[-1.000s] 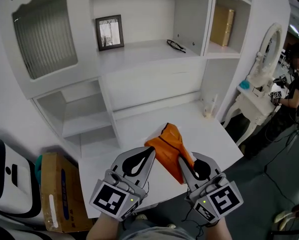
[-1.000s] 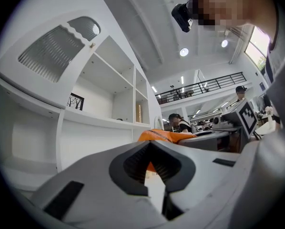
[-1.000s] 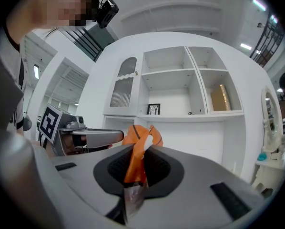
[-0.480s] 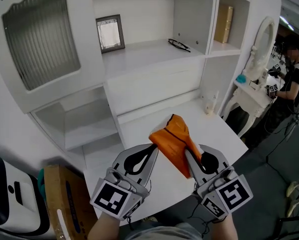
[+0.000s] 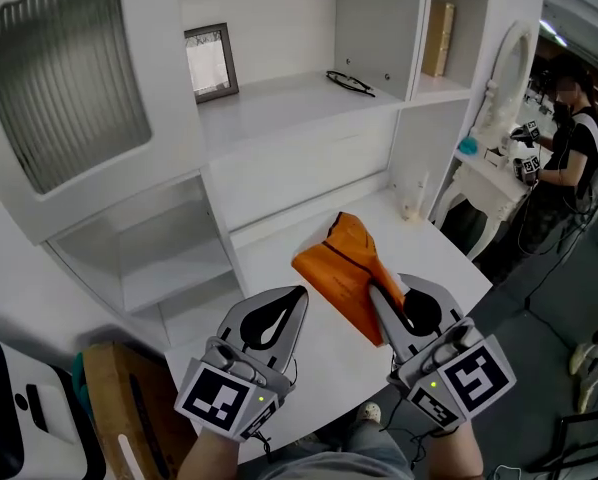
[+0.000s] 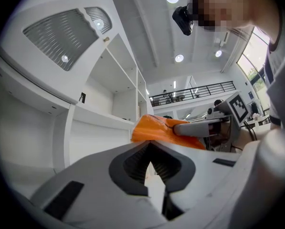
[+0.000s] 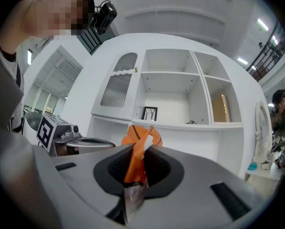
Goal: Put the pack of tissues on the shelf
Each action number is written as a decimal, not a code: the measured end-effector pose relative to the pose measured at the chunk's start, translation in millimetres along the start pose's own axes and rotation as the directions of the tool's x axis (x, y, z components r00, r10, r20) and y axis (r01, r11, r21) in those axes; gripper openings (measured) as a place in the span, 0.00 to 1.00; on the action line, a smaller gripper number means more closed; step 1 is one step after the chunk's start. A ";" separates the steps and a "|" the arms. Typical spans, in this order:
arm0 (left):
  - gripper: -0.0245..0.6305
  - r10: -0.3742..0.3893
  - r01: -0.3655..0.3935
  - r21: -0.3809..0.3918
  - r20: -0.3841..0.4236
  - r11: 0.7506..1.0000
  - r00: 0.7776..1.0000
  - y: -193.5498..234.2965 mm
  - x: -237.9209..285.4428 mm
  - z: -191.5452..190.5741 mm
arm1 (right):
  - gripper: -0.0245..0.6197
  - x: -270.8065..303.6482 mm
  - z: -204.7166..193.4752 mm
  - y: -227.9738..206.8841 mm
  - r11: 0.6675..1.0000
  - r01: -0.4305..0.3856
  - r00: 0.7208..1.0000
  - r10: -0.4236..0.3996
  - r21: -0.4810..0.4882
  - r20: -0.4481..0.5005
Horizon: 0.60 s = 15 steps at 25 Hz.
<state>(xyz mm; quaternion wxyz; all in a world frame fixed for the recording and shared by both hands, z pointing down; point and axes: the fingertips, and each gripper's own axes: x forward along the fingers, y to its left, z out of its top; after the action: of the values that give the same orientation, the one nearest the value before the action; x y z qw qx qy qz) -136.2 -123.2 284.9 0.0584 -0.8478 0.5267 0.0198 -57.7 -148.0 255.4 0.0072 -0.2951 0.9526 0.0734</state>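
The orange pack of tissues hangs in the air over the white desk top, pinched by one thin edge in the right gripper, whose jaws are clamped on the wrapper. Compared with a second ago, the pack sits a little higher and closer to the shelving, while the grip on it looks unchanged. The left gripper travels alongside, just beside the pack but apart from it, its jaws closed together with nothing between them. Ahead and above is the open shelf, where a picture frame stands at the left and a pair of glasses lies at the right, with bare board between them. The carry appears to be under way: the pack is off the desk but not yet level with the shelf.
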 end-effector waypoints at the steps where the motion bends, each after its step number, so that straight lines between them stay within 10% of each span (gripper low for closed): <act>1: 0.08 0.005 -0.005 0.003 0.007 1.000 1.000 2.2 0.6 0.6 | 0.11 2.4 3.2 -1.7 1.000 -0.002 1.000 0.003 -0.006 0.003; 15: 0.08 0.103 -0.104 0.023 0.023 0.994 0.994 22.1 34.8 10.4 | 0.11 41.7 47.3 -49.9 0.993 -0.098 0.993 0.103 -0.069 0.063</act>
<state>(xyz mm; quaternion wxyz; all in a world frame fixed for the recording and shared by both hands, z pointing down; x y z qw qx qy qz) -140.2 -162.6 269.6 0.0736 -0.8184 0.5694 0.0257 -65.4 -205.3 199.5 0.0253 -0.2442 0.9626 0.1148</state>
